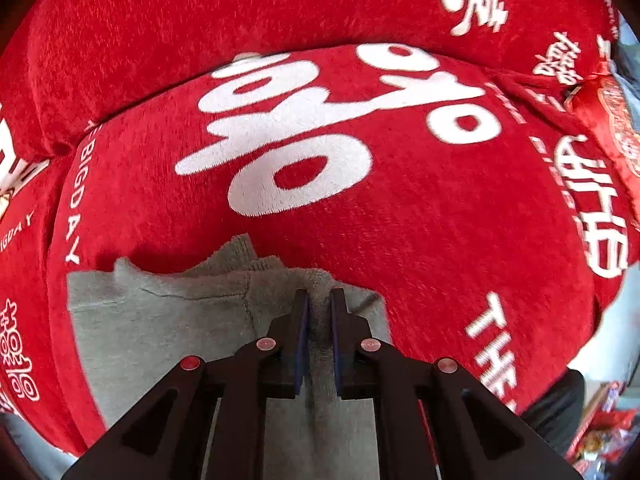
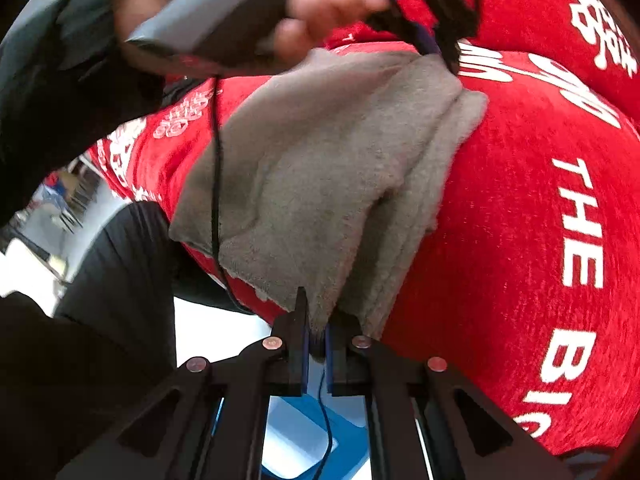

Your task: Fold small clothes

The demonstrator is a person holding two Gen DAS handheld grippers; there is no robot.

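A small grey fleece garment (image 2: 320, 160) lies on a red cushion with white lettering (image 2: 540, 200). My right gripper (image 2: 316, 320) is shut on the garment's near corner, the cloth pinched between its dark pads. At the garment's far end the other gripper (image 2: 436, 50), held by a hand (image 2: 320, 12), pinches the opposite corner. In the left wrist view my left gripper (image 1: 319, 300) is shut on a raised fold of the grey garment (image 1: 160, 320), with the red cushion (image 1: 400, 208) spreading beyond it.
A second red cushion (image 1: 180, 20) stands behind the first. A thin black cable (image 2: 216, 168) hangs across the garment. A dark sleeve (image 2: 60, 100) and dark trouser leg (image 2: 120, 280) fill the left. A blue and white item (image 2: 304, 436) lies on the floor below.
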